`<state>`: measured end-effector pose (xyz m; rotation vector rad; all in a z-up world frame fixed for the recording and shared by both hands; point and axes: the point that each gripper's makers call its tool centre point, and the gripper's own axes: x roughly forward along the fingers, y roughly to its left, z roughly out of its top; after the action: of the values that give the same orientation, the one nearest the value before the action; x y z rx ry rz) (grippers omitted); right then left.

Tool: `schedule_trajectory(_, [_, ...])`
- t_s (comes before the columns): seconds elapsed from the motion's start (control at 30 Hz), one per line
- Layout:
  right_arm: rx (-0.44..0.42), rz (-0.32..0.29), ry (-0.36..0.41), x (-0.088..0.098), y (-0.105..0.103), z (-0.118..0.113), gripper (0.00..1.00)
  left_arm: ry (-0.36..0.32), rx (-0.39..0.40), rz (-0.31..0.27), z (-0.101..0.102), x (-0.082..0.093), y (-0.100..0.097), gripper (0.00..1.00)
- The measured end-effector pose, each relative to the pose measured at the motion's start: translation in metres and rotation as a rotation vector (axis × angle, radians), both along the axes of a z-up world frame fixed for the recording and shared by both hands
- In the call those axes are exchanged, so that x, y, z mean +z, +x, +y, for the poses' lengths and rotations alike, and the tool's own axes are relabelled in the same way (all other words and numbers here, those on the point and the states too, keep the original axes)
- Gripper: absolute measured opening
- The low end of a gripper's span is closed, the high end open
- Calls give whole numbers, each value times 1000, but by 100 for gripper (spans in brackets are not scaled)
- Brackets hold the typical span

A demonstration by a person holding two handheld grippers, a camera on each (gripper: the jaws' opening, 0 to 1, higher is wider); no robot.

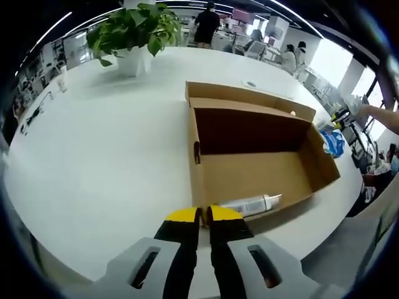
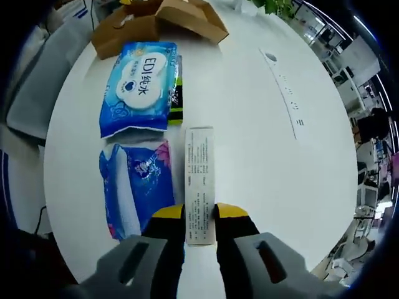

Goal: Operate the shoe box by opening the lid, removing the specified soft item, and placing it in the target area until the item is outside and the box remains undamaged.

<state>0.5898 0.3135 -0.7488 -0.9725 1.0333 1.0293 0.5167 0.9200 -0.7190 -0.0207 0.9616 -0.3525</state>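
Observation:
The brown shoe box (image 1: 262, 165) lies open on the white table, its lid folded back on the far side. A silver-white tube (image 1: 252, 204) rests inside against the near wall. My left gripper (image 1: 204, 215) is shut with nothing in it, just short of the box's near corner. In the right gripper view, my right gripper (image 2: 200, 212) is shut on a long white carton (image 2: 199, 174) lying lengthwise over the table. Left of it lie a blue wipes pack (image 2: 138, 87) and a blue-and-pink soft pack (image 2: 134, 180). The shoe box (image 2: 156, 18) sits beyond them.
A potted plant (image 1: 134, 31) stands at the far side of the table (image 1: 106, 156). A green-and-black item (image 2: 176, 93) pokes out from under the wipes pack. People and desks fill the room behind. The table edge runs close on the right of the shoe box.

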Motion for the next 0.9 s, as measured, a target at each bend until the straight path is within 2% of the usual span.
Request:
schedule_trajectory(0.3, [41,3,-14,-1,3,0,15,4,-3,1,0,0,0,3])
schedule_trajectory(0.9, [9,-28,-23,5,7,-3,18,25,-31,-14,0,-1,1,3])
